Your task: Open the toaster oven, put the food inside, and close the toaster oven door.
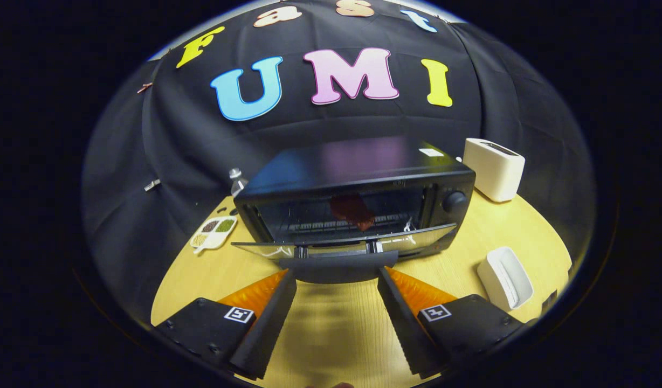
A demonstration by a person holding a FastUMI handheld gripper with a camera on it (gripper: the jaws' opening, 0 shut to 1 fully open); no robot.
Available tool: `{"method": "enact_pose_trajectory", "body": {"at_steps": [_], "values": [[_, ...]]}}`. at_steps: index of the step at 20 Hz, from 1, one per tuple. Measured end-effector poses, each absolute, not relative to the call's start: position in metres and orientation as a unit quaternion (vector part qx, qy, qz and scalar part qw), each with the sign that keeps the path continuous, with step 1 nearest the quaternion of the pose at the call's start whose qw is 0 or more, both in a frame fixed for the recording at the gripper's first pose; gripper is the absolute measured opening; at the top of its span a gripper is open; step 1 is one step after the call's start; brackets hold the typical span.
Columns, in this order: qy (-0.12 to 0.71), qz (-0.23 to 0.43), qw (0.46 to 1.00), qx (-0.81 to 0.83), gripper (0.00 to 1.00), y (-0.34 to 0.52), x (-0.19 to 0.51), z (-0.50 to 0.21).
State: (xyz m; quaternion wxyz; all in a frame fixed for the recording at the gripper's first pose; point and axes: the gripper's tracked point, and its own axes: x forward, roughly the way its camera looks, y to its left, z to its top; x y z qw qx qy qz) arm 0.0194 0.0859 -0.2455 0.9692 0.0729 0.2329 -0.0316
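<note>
Left to right from my feed: a divided dish point(214, 231) sits on the bench point(331, 323) left of the toaster oven, its compartments holding what look like dark, green and pale grains; I can't tell exactly what they are. Just behind it, a clear bottle point(236, 182) stands by the oven's left rear corner.

Centre: toaster oven point(358, 199), black, door point(342, 247) dropped open and hanging nearly flat toward me. The food point(353, 210), a reddish-brown piece, is inside on the rack, near the middle of the cavity. Control knob point(454, 201) on the oven's right panel.

Hand-held gripper point(336, 275): fingers spread wide, nothing between them. The tips sit right at the door's dark handle bar point(337, 265), one at each end; can't tell if they're touching it.

Right: a white toaster point(494, 168) stands on the bench behind the oven's right side. Nearer me, a small white open container point(504, 277) just beyond the right finger; I can't make out contents.
</note>
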Motion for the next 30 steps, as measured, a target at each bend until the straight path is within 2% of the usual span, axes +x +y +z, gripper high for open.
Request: {"method": "enact_pose_trajectory", "body": {"at_steps": [6,19,30], "values": [[0.197,-0.042,0.976,0.079,0.99,0.067,0.038,-0.212],[0.156,-0.045,0.987,-0.001,0.99,-0.008,0.006,-0.134],[0.113,-0.058,0.992,0.002,0.99,-0.064,-0.013,-0.060]]}}
